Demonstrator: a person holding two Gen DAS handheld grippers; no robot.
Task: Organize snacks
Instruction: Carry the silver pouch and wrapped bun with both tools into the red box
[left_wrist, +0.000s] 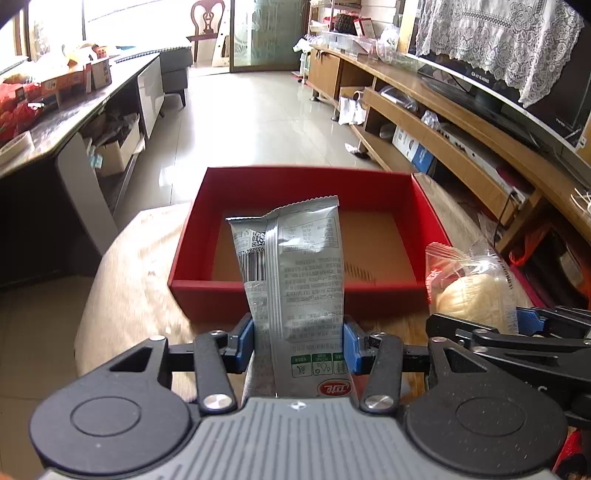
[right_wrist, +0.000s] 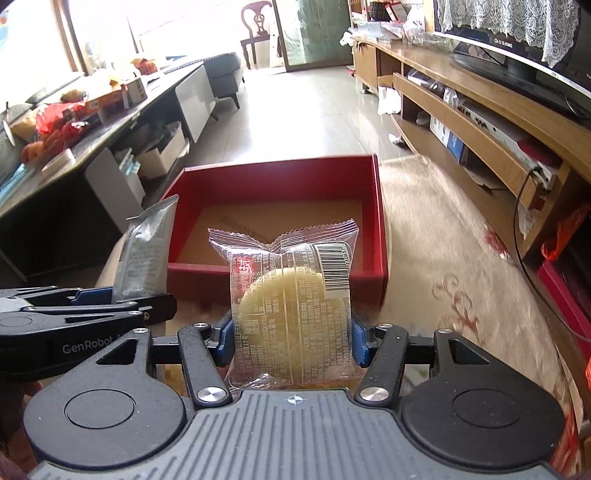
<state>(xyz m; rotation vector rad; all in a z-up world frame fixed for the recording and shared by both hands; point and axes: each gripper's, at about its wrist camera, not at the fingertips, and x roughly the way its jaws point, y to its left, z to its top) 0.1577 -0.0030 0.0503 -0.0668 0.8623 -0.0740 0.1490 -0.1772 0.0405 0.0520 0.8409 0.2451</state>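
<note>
Snacks are both in the air in front of me: I've got a tall silver foil snack packet pinched at its lower end in the left gripper, and a clear plastic-wrapped round pale pastry clamped across its middle in the right gripper. Each set of jaws is clenched on its own packet, blue pads pressing the wrapper sides. Ahead sits the shallow red cardboard box with a bare brown floor, on a beige patterned cloth-covered table. I judge this to be the carry step, with nothing in the box yet. Next I need to bring both packets over the near wall, lower them and let go. Both grippers tilt downward, side by side, almost touching.
</note>
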